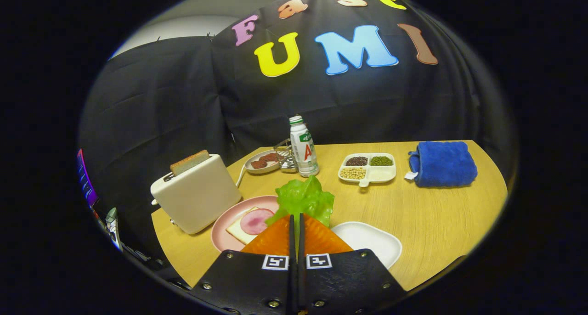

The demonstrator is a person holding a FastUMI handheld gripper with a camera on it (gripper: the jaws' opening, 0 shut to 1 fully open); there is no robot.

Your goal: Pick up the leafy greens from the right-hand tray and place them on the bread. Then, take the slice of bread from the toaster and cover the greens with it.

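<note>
claw (296, 221) clamps leafy greens (305, 198) above white tray (367, 239)

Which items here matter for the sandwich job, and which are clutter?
Job items:
- gripper, shut on the green leafy lettuce
- bread slice with ham on the pink round plate
- brown toast slice in the cream toaster
- white tray

Lying about:
- white drink bottle
- divided white dish of beans
- folded blue towel
- small plate of dark food

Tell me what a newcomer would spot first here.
The bright lettuce stands out, pinched between the nearly closed jaws of the gripper, above the gap between the pink plate and white tray. Next, the blue towel far right, and the toaster holding a slice.
</note>
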